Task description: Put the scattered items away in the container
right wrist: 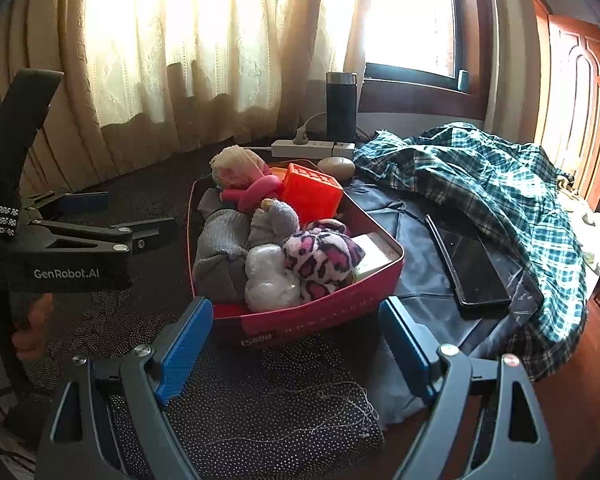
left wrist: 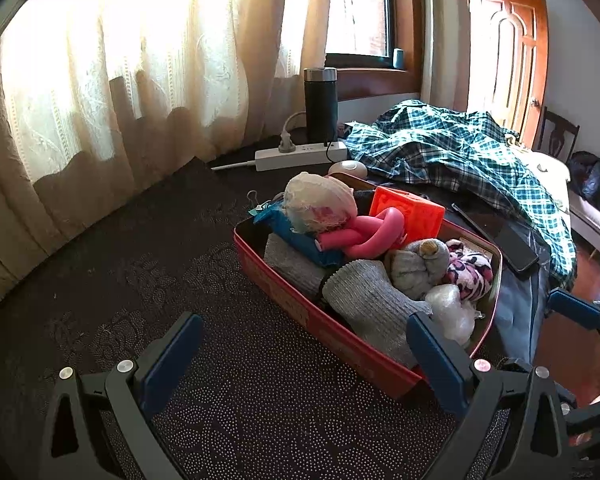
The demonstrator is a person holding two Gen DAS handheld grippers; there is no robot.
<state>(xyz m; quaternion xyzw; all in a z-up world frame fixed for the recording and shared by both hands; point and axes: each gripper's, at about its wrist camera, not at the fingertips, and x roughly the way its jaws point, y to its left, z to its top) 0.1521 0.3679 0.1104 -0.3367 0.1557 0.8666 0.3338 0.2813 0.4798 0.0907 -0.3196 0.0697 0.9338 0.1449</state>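
The red tin [right wrist: 300, 316] sat mid-frame, heaped with socks [right wrist: 220, 248] and toys, so tidying looked nearly finished. Both the left gripper [left wrist: 304, 344] and right gripper [right wrist: 296, 332] hung with jaws apart, empty; perhaps the phone [right wrist: 472, 268] at right remained.

A plaid shirt [right wrist: 496, 184] lies crumpled beside a black phone [right wrist: 470, 264], behind them a power strip [right wrist: 312, 148] and dark tumbler [right wrist: 341, 106].

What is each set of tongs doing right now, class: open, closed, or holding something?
Left tongs: open, holding nothing, beside the red tin.
Right tongs: open, holding nothing, in front of the tin.
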